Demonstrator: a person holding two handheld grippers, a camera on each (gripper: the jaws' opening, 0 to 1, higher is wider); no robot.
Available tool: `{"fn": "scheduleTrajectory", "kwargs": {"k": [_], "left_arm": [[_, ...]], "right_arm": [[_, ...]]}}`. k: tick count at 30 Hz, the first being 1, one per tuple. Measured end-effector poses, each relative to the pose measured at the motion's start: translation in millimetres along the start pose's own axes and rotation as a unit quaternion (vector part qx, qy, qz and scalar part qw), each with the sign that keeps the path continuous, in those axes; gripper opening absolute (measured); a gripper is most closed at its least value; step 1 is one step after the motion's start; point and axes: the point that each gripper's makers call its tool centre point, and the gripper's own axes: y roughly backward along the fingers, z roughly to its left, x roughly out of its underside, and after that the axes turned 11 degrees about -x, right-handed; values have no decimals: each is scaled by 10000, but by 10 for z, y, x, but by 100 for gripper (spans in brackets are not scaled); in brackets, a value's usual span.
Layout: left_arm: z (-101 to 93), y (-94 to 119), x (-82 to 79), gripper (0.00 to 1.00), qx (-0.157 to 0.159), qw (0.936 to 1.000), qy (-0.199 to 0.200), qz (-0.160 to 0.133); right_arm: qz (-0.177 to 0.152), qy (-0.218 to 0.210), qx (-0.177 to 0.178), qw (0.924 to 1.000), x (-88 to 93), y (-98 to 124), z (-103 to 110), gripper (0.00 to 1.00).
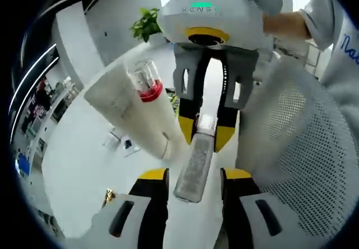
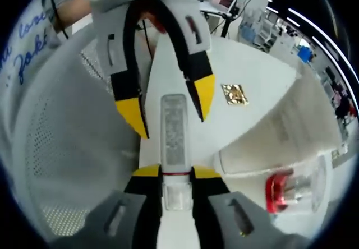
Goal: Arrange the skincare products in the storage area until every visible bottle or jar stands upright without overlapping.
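A slim clear bottle [image 1: 193,167] [image 2: 174,128] hangs over the white table, carried by its cap end. My right gripper [image 2: 178,173] [image 1: 206,132] is shut on that cap. From the opposite side my left gripper [image 1: 194,176] [image 2: 168,106] stands open, its yellow-tipped jaws either side of the bottle's base end, and I see no contact. A clear jar with a red band [image 1: 147,82] [image 2: 291,190] lies against a white carton [image 1: 132,114] [image 2: 269,142] beside the bottle.
A white perforated basket [image 1: 303,137] [image 2: 67,142] stands close beside the bottle. A small gold square [image 2: 234,93] [image 1: 109,196] lies on the table [image 1: 78,165]. A person's hand [image 1: 286,24] holds the right gripper. A green plant [image 1: 147,23] is at the back.
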Motion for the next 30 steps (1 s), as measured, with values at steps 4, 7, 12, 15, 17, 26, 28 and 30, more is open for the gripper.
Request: {"fn": "scheduleTrajectory", "kwargs": {"k": [4, 7, 12, 15, 17, 26, 28, 30], "left_arm": [[-47, -37, -4, 30, 83, 9999, -107, 49], [-80, -64, -7, 28, 127, 9998, -165, 70], [-103, -111, 29, 27, 127, 9992, -334, 191], [-103, -131, 39, 25, 126, 9990, -357, 235], [-101, -149, 47, 24, 130, 9990, -339, 262], [-73, -210, 100, 21, 32, 9982, -425, 412], [-59, -219, 100, 20, 8, 9984, -387, 408], [-51, -227, 94, 20, -3, 9982, -472, 382]], "right_arm": [[64, 96, -12, 9999, -17, -27, -6, 18], [62, 128, -36, 9999, -30, -38, -8, 18], [124, 224, -59, 9997, -41, -52, -9, 18], [101, 250, -90, 9996, -61, -56, 2, 18], [110, 275, -97, 9995, -67, -65, 4, 18], [78, 314, -84, 9994, -89, -78, -13, 19], [80, 331, -56, 9994, -85, -74, -29, 19], [84, 348, -31, 9994, -79, -71, -44, 19]]}}
